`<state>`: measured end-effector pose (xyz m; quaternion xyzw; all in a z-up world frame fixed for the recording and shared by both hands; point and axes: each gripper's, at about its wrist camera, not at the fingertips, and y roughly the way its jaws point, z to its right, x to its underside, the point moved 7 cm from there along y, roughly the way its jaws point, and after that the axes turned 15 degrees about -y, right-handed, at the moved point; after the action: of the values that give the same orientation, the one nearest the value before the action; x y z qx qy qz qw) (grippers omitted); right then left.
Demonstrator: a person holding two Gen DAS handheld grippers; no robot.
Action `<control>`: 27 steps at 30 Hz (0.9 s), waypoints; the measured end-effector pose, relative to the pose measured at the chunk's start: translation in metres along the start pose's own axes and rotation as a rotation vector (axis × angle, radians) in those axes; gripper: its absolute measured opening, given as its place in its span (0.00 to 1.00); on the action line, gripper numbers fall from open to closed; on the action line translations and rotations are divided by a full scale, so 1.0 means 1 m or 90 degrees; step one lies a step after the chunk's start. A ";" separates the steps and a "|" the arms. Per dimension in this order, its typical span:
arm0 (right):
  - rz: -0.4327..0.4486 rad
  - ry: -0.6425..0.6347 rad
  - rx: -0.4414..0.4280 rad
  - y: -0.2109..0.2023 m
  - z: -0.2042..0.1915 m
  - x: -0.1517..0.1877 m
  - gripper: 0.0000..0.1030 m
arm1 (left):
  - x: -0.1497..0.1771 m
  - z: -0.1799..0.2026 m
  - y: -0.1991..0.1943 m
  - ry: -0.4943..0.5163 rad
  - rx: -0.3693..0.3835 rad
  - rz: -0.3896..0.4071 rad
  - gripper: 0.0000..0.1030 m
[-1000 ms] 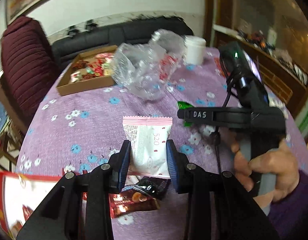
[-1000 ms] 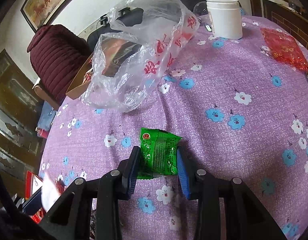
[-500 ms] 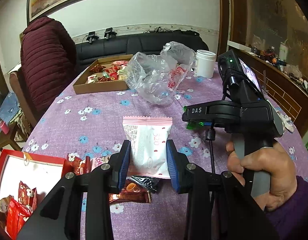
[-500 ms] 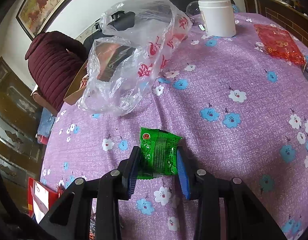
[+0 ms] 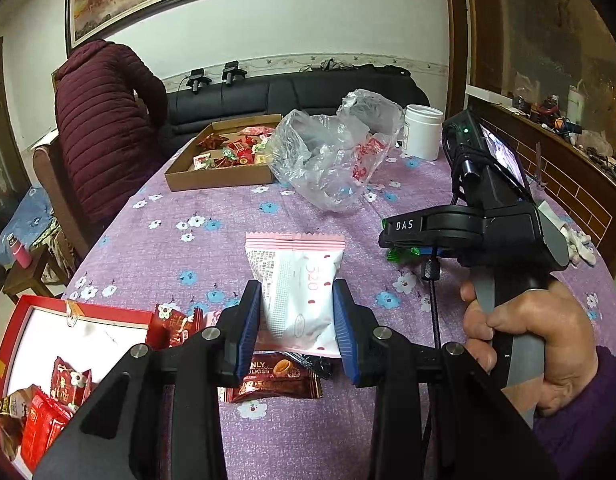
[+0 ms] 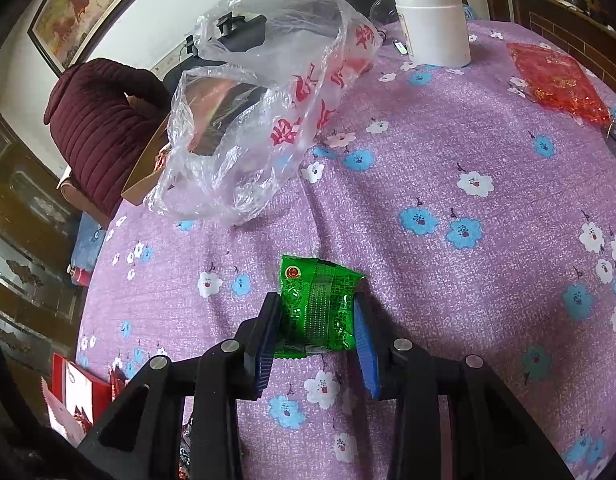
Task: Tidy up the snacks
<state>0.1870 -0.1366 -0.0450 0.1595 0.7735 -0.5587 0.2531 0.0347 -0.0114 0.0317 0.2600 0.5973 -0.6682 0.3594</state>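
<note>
My left gripper is shut on a pink and white snack packet and holds it above the purple flowered tablecloth. My right gripper is shut on a green snack packet, lifted a little off the cloth; it also shows in the left wrist view at the right. A red box with several red snacks sits at the lower left. A brown cookie packet and a red packet lie under the left gripper.
A cardboard tray of sweets sits at the far side. A crumpled clear plastic bag lies mid-table beside a white jar. A red pouch lies at the right. A person in a maroon jacket stands at the far left.
Both grippers have risen with their packets held. The left view now takes in more of the table, the red box and the room. The green packet stays clamped.
</note>
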 end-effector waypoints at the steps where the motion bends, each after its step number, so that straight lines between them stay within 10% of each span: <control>1: 0.000 0.001 -0.002 0.000 0.000 0.000 0.35 | 0.000 -0.001 -0.001 -0.001 0.000 0.000 0.32; 17: -0.006 -0.002 0.004 0.003 0.000 0.003 0.35 | 0.059 0.035 -0.056 0.062 0.092 -0.062 0.32; 27: 0.006 -0.022 0.037 0.001 -0.004 0.009 0.35 | 0.046 -0.040 -0.116 -0.011 0.021 0.001 0.32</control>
<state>0.1795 -0.1326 -0.0501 0.1611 0.7515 -0.5827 0.2643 -0.0886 0.0238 0.0607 0.2608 0.5830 -0.6796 0.3609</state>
